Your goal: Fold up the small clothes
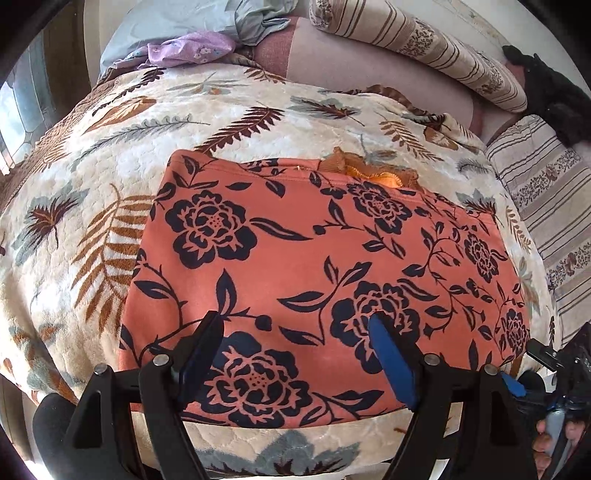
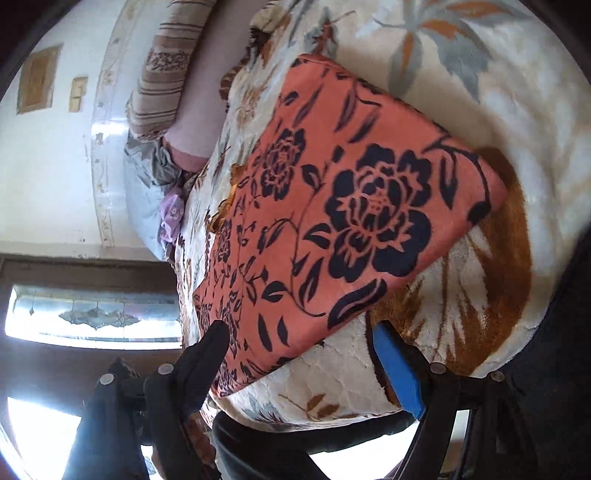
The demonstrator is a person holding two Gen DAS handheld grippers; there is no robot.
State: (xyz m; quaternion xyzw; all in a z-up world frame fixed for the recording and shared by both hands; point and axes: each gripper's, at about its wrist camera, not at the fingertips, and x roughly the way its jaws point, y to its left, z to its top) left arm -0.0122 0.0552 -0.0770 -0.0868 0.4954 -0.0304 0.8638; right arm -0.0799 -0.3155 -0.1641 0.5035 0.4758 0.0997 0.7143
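A folded garment (image 1: 325, 266), salmon-orange with dark navy flowers and leaves, is seen lying flat on a cream blanket (image 1: 92, 206) printed with brown and grey fern leaves. The blanket is spread over a bed. At the garment's far edge a strip of orange-gold ruffled trim (image 1: 369, 171) is seen poking out from under the top layer.

In the left wrist view, the left gripper (image 1: 295, 325) is held above the near part of the garment, pointing steeply down. Its jaws are spread wide and nothing is clamped between them; whether the tips touch the cloth cannot be told. A blue pad is seen on the right-hand finger.

In the right wrist view, the picture is rolled sideways. The right gripper (image 2: 299, 332) is seen at a near corner of the garment (image 2: 351, 206), jaws wide apart. The dark finger (image 2: 214, 339) overlaps the cloth edge; the blue-padded finger (image 2: 395, 365) lies over bare blanket (image 2: 480, 110) just beside it. No cloth is pinched.

Beyond the blanket, striped pillows (image 1: 424, 51) are noted, one along the bed head and another to the right. A pale blue bundle (image 1: 184, 26) with lilac cloth (image 1: 188, 50) on it is noted at the far left. A black item (image 1: 554, 92) lies at the far right. Part of the right-hand rig and fingers of a hand (image 1: 543, 443) are seen at the left view's lower right edge.
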